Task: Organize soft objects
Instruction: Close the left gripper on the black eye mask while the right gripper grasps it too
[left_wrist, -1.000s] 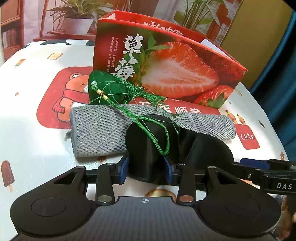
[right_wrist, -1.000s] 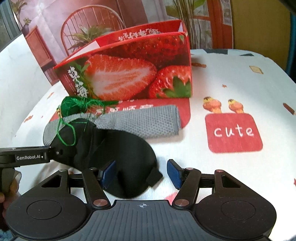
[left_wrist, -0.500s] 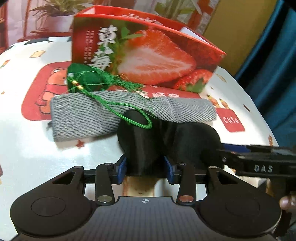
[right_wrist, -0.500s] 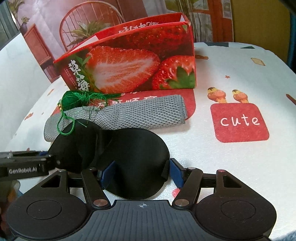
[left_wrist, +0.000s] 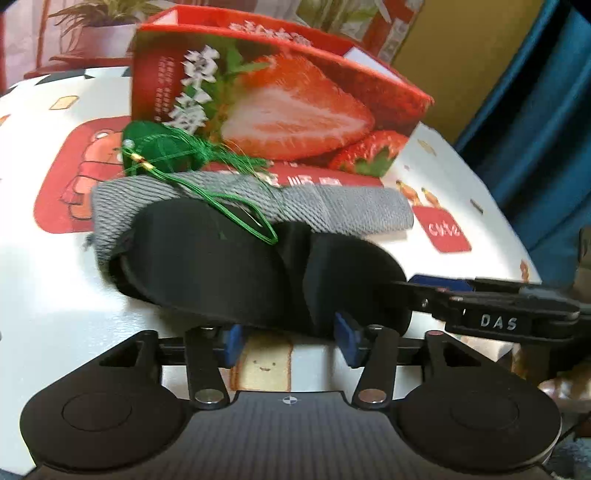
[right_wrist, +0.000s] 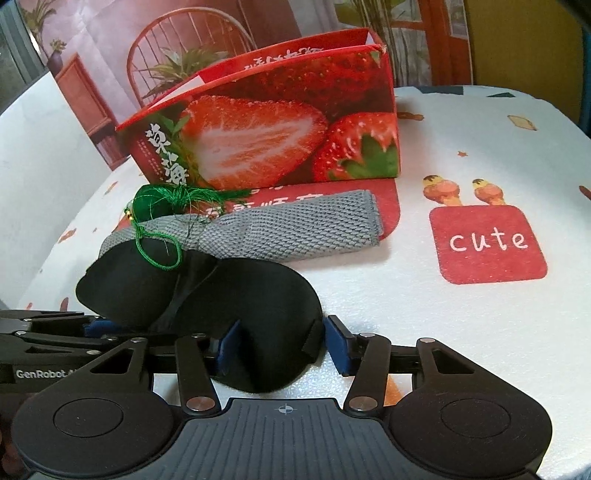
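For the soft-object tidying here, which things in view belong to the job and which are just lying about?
Part of the job:
- black eye mask
- grey knitted cloth
- green tasselled pouch
- strawberry box, open-topped, probably the container
- left gripper, jaws opening below the mask's edge
- right gripper, jaws closing around the mask

Just there:
- printed tablecloth
- backdrop picturing a chair

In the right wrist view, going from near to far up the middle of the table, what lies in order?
Black padded eye mask → grey knitted cloth roll → red strawberry-printed cardboard box.
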